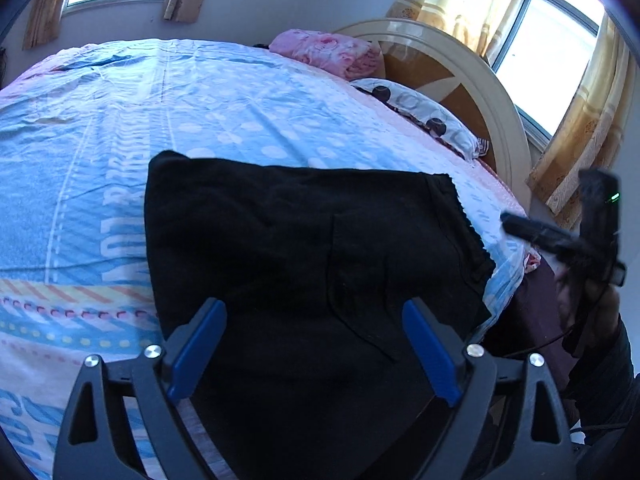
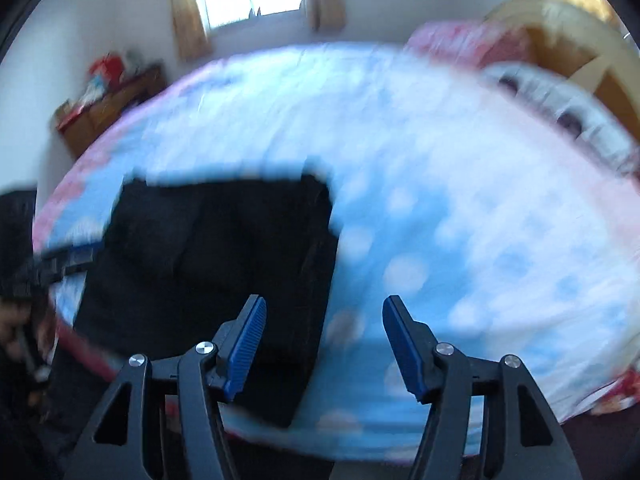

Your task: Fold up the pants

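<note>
Black pants (image 1: 304, 248) lie flat on the bed, waistband toward the right, the lower part hanging over the near edge. My left gripper (image 1: 314, 306) is open and empty, hovering above the pants near the bed's edge. My right gripper (image 2: 324, 304) is open and empty, over the pants' right edge (image 2: 224, 256) and the sheet; this view is motion-blurred. The right gripper also shows in the left wrist view (image 1: 568, 236), off the bed's right side. The left gripper shows blurred at the left of the right wrist view (image 2: 60, 260).
The bed has a blue and pink patterned sheet (image 1: 160, 120). A pink folded blanket (image 1: 328, 50) and a spotted pillow (image 1: 424, 116) lie by the round headboard (image 1: 492, 92). Curtained windows stand behind. A wooden cabinet (image 2: 104, 104) stands by the far wall.
</note>
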The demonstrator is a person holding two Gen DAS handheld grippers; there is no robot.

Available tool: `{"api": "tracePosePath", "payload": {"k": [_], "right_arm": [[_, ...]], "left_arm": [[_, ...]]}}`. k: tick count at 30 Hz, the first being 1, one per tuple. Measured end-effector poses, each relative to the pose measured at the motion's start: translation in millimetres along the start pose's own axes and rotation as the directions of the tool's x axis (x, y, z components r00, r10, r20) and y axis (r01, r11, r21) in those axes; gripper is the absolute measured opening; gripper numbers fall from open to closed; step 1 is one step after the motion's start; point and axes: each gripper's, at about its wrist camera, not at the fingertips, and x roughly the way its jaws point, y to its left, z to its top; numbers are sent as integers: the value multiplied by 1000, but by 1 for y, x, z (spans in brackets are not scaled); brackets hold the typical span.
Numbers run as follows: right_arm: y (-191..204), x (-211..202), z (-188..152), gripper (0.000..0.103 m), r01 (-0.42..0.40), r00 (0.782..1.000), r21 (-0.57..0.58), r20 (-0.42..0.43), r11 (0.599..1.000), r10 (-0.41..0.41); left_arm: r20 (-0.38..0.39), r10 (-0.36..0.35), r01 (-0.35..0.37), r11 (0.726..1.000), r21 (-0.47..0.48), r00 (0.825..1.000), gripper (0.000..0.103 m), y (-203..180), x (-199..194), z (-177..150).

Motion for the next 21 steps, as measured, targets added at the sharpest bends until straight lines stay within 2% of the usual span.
{"api": "tracePosePath", "payload": {"k": [2,3,4,6,7,8,10,13,15,17,18,19,21], "right_arm": [[13,-1,10,62,-107,993,-22,43,994,108],[22,9,14,62,-172,984,-36,40,984,173],[23,17,16,62,-193,981,-36,21,980,194],[23,54,17,62,-172,983,-3,-68,985,171],[17,84,14,62,-133,973,43,-183,990,138],[18,97,11,62,-123,964,65,-229,990,134],[20,97,14,62,-121,964,77,-229,990,135],[47,68,29,62,-32,982,-58,-188,998,20],[59,51,40,62,-43,989,-118,-144,992,25],[77,50,59,62,-98,991,-137,-108,986,84],[91,52,69,62,-183,981,-141,-96,973,170],[101,57,74,62,-262,963,-139,-108,955,248],[122,75,85,62,-368,927,-148,-134,918,350]], "left_arm": [[-7,16,-16,1000,8,1000,93,-1,3,-2],[-9,22,-22,1000,11,1000,93,0,4,-3],[-9,22,-22,1000,11,1000,93,0,5,-4],[-14,27,-27,1000,8,1000,94,3,7,-5],[-14,28,-28,1000,6,1000,94,4,7,-6],[-14,26,-26,1000,1,1000,94,6,5,-6],[-12,27,-27,1000,-9,1000,94,8,-2,-7],[-8,33,-34,999,-15,999,95,12,-11,-10],[-1,46,-46,999,-21,999,100,14,-14,-12],[-15,82,-82,996,-31,997,100,19,-13,-16],[-18,87,-88,995,-36,996,100,20,-13,-18],[-21,91,-92,995,-42,996,100,22,-13,-21],[-33,116,-118,992,-50,993,100,24,-15,-25]]}}
